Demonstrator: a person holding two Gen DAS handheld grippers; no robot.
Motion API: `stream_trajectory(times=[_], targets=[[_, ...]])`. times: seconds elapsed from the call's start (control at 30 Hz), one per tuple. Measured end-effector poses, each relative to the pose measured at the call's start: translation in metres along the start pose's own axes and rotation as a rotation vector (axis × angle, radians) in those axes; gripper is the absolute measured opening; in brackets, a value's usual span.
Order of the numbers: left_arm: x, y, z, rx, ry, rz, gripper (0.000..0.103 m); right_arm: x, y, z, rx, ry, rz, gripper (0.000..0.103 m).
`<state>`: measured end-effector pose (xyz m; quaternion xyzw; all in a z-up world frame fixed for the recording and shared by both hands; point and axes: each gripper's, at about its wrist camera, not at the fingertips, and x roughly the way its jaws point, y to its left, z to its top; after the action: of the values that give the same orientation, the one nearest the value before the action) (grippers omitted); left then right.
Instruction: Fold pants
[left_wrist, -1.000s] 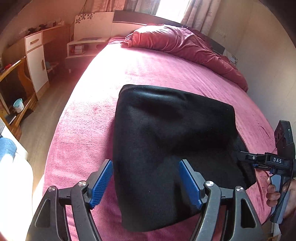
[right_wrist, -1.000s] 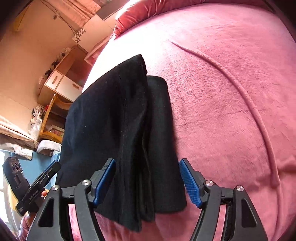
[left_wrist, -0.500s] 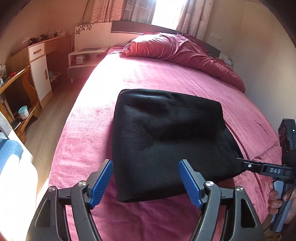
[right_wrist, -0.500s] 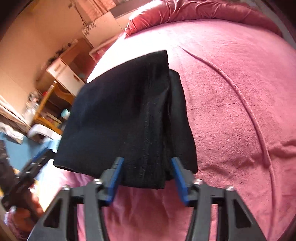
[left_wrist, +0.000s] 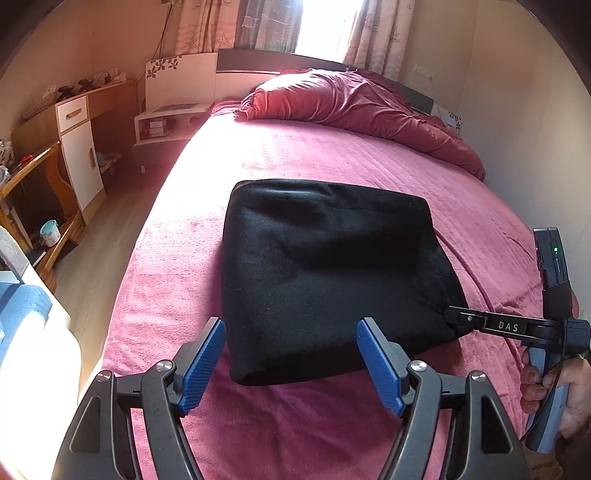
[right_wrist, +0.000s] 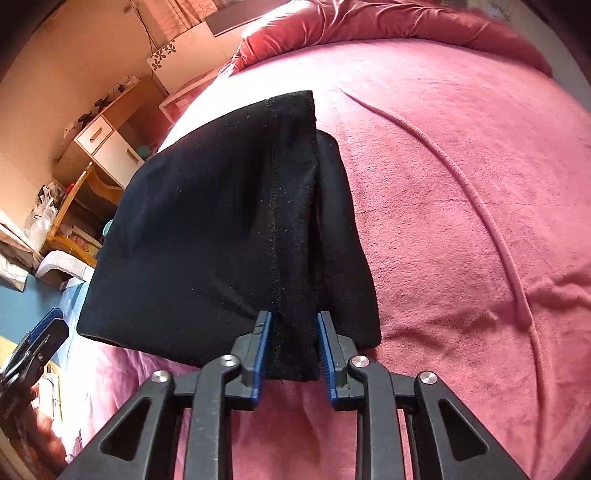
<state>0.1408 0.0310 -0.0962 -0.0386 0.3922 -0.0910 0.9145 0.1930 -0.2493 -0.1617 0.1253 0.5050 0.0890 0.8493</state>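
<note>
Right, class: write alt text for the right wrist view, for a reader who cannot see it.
The right gripper is closing on the near edge of folded black fabric pants, the cloth between its blue pads, on a bed with a pink fleece blanket. A wooden desk stands at the left.

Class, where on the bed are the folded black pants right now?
The black pants lie near the bed's foot in the left wrist view, their right edge between the closing right gripper's pads.

Crumpled red duvet (left_wrist: 369, 107), perhaps mug (left_wrist: 48, 232)
</note>
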Motion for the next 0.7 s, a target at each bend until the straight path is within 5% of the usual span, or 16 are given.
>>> stream_trajectory(times=[0.43,0.7], targets=[[-0.042,-0.007,-0.020,-0.050,-0.060,0.029,0.075,-0.056,0.039,-0.034,-0.052,-0.154,-0.138,0.055],[-0.066,-0.014,-0.037,-0.067,-0.098,0.111,0.075,-0.081,0.063,-0.069,-0.092,-0.236,-0.222,0.062]])
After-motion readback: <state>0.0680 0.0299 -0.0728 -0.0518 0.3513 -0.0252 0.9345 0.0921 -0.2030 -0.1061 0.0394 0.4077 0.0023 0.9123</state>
